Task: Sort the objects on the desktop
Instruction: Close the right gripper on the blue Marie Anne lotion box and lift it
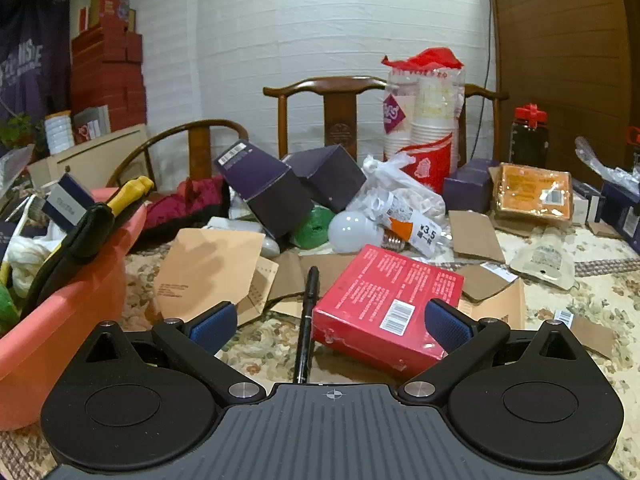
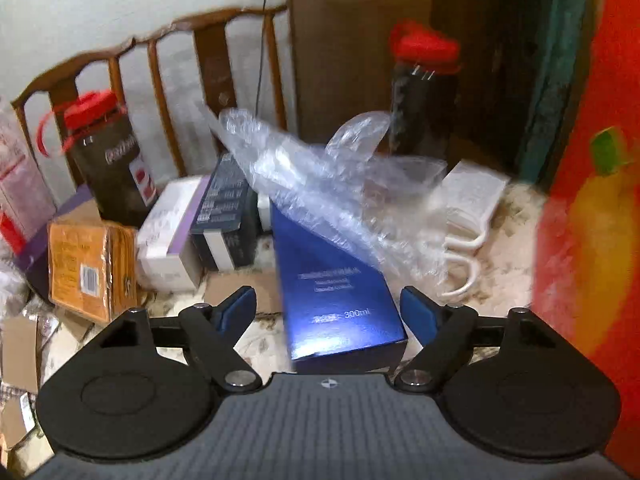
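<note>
My left gripper [image 1: 330, 322] is open above the patterned tablecloth. Between its blue pads lie a black pen [image 1: 307, 320] and the near corner of a red box [image 1: 386, 308] with a barcode. Neither pad touches them. A pink basin [image 1: 60, 320] with tools and yarn stands at the left. My right gripper [image 2: 329, 312] is open around the near end of a shiny blue box [image 2: 336, 280] marked 300ml. Its pads stand apart from the box sides. Crumpled clear plastic [image 2: 320, 184] lies over the far end of that box.
Purple boxes [image 1: 276, 192], a white bulb [image 1: 352, 232], a green ball [image 1: 314, 228], brown envelopes [image 1: 208, 268], cardboard scraps and paper cups [image 1: 424, 120] crowd the table. An orange packet [image 2: 92, 264], dark jars with red lids [image 2: 108, 160], a white hook pack [image 2: 468, 216] and wooden chairs [image 1: 340, 116] surround it.
</note>
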A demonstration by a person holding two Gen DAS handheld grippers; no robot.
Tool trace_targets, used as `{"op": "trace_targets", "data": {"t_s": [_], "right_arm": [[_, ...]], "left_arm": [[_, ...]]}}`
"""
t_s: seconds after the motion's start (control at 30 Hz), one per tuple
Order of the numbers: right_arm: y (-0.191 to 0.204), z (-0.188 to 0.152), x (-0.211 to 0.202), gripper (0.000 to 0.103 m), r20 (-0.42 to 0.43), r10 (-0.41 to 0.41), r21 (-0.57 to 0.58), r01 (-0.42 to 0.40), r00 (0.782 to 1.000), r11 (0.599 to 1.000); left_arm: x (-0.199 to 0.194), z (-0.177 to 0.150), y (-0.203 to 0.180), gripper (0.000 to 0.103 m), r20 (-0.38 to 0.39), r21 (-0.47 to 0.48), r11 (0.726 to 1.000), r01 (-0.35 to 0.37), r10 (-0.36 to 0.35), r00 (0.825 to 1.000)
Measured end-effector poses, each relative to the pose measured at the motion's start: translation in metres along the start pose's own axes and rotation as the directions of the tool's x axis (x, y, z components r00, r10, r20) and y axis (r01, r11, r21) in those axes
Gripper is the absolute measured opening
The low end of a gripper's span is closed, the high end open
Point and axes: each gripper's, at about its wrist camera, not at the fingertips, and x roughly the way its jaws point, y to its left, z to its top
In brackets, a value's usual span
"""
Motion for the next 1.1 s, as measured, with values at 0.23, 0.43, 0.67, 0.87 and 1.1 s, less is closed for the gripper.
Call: {"op": "trace_targets", "data": {"t_s": [0.23,0.43,0.67,0.87,1.1], "right_arm": [[-0.021,0.000,0.030,0.070,-0.057,0.041,0.117,-0.034,0.998,0.993],[-0.021,-0.027,0.008,0.067,0.025,0.028,0.130,-0.031,0.999,0.991],[0.014,-0.098,-0.064,0.066,0.021,0.187,-0.022,-0.187,0.982,0.982],[0.053,-0.163,-0.114,0.066,-0.037,0.382,-0.115,-0.384,0.923,0.916],[0.098,-0.202,-0.150,0.066,-0.057,0.483,-0.249,-0.481,0.874,0.841]], "left_arm": [[0.002,-0.001,-0.001,0.103,-0.026,0.017,1.000,-0.010,0.011,1.000],[0.003,-0.002,-0.001,0.103,-0.021,0.011,1.000,-0.002,0.002,1.000],[0.003,-0.003,-0.004,0.103,-0.027,0.029,1.000,-0.008,0.009,1.000],[0.003,-0.001,0.001,0.103,-0.013,0.031,0.999,-0.022,0.023,1.000],[0.003,0.002,0.007,0.103,0.028,0.065,0.989,-0.130,0.128,0.991]]}}
